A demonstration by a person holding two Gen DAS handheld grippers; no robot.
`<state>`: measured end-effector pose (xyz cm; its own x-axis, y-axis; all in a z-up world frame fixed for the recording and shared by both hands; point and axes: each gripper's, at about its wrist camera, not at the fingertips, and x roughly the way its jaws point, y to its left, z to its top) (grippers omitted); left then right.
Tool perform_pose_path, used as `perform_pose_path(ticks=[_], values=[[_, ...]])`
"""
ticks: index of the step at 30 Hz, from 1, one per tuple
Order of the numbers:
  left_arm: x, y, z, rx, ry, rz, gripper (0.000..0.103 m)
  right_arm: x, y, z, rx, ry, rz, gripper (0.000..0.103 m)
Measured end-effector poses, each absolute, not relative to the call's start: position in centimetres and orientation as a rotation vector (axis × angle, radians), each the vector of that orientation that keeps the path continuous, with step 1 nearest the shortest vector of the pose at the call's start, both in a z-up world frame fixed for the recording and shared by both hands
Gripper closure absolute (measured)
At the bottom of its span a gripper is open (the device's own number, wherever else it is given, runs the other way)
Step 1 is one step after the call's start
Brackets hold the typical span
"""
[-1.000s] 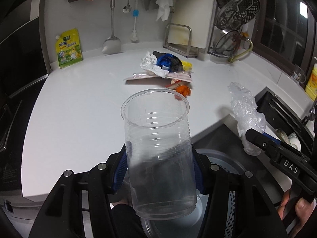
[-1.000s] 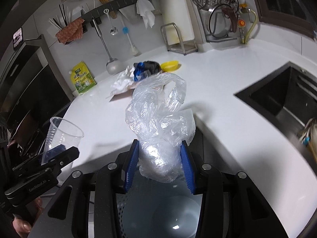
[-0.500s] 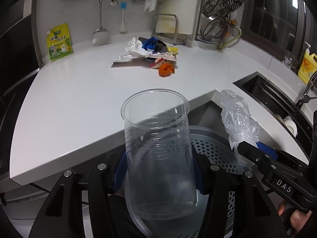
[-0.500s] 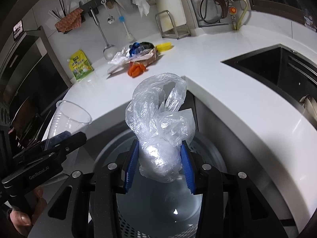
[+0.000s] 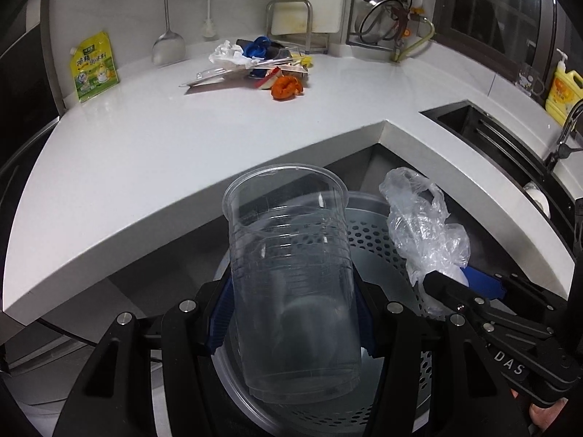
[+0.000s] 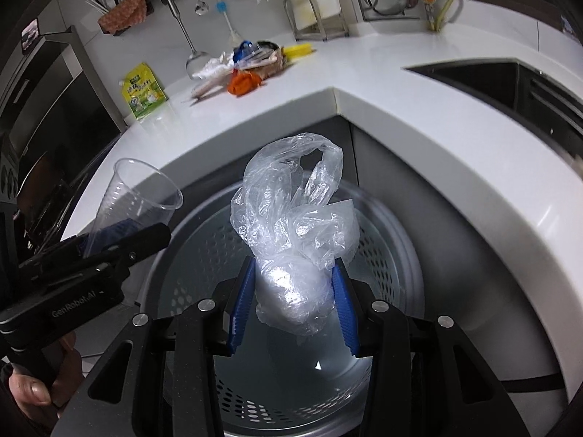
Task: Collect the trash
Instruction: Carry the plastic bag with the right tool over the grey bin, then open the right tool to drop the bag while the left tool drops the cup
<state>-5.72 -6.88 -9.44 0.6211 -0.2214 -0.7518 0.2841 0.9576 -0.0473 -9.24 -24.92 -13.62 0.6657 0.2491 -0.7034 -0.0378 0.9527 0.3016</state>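
My left gripper (image 5: 291, 313) is shut on a clear plastic cup (image 5: 291, 255), upright between its blue pads. My right gripper (image 6: 293, 298) is shut on a crumpled clear plastic bag (image 6: 295, 225). Both hang over the mouth of a round perforated metal bin (image 6: 382, 255) set in the counter's inner corner. In the left wrist view the right gripper (image 5: 448, 276) with the bag (image 5: 422, 225) sits just right of the cup, above the bin (image 5: 379, 233). The right wrist view shows the left gripper (image 6: 120, 233) and cup (image 6: 135, 196) at the bin's left rim.
A trash pile (image 5: 255, 62) with an orange peel (image 5: 286, 87) lies far back on the white counter (image 5: 145, 153). A yellow-green pouch (image 5: 93, 67) leans on the wall. A dark sink (image 5: 492, 134) and a yellow soap bottle (image 5: 561, 91) are to the right.
Both grippers have sunk and drawn back from above the counter to over the bin's opening, still holding the cup and the bag. The counter edge now lies ahead of them.
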Motion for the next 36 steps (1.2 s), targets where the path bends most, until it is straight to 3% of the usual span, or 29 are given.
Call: perform_pose_path(ticks=[19, 21, 23, 36], values=[[-5.5, -7.3, -11.2, 0.087, 0.908, -0.308, 0.046, -8.2, -25.0, -15.0, 0.285, 0.886, 0.156, 0.061], [-5.5, -7.4, -11.2, 0.09, 0.909, -0.306, 0.043, -8.1, -25.1, -14.9, 0.287, 0.884, 0.151, 0.056], [-5.5, -7.3, -11.2, 0.092, 0.908, -0.301, 0.031, -8.3, -25.2, -14.8, 0.291, 0.869, 0.142, 0.045], [-5.6, -6.9, -10.8, 0.085, 0.891, -0.286, 0.025, -9.0, -26.0, -14.4, 0.31, 0.84, 0.137, 0.042]])
